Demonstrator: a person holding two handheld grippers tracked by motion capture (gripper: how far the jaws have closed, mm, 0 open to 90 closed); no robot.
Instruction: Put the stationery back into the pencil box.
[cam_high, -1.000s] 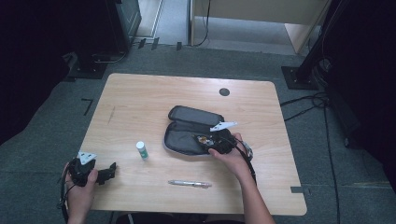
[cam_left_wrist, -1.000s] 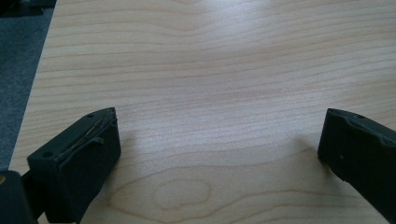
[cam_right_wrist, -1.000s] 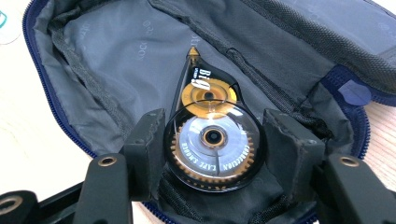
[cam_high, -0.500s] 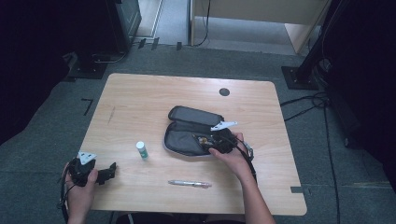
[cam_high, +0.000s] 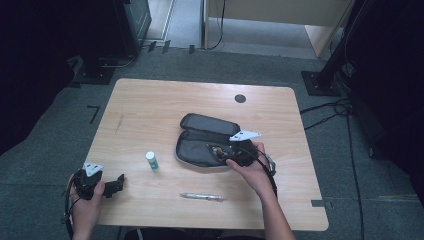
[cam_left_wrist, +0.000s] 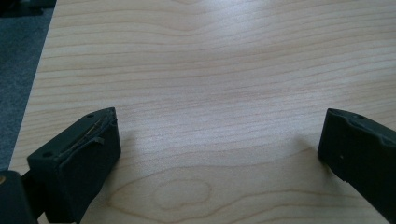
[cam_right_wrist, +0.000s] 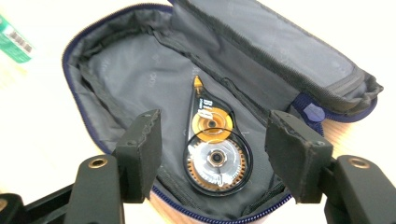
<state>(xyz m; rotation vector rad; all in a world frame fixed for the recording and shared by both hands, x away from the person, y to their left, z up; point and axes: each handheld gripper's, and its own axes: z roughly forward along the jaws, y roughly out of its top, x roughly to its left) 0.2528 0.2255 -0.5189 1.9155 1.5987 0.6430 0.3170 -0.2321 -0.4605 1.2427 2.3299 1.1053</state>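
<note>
A dark pencil case (cam_high: 205, 140) lies unzipped and spread open on the wooden table (cam_high: 150, 105). Inside its near half lies a clear correction tape dispenser (cam_right_wrist: 212, 147) with orange and black wheels. My right gripper (cam_right_wrist: 215, 156) stands open over the case, its jaws on either side of the dispenser without touching it. In the high view the right gripper (cam_high: 239, 152) sits at the case's right end. My left gripper (cam_high: 112, 186) rests open near the table's front left corner, with bare wood (cam_left_wrist: 219, 135) between its jaws.
A small white tube with a green label (cam_high: 152, 161) stands left of the case. A silver pen (cam_high: 202, 197) lies near the front edge. A black round grommet (cam_high: 240, 98) sits at the back of the table. Grey carpet surrounds the table.
</note>
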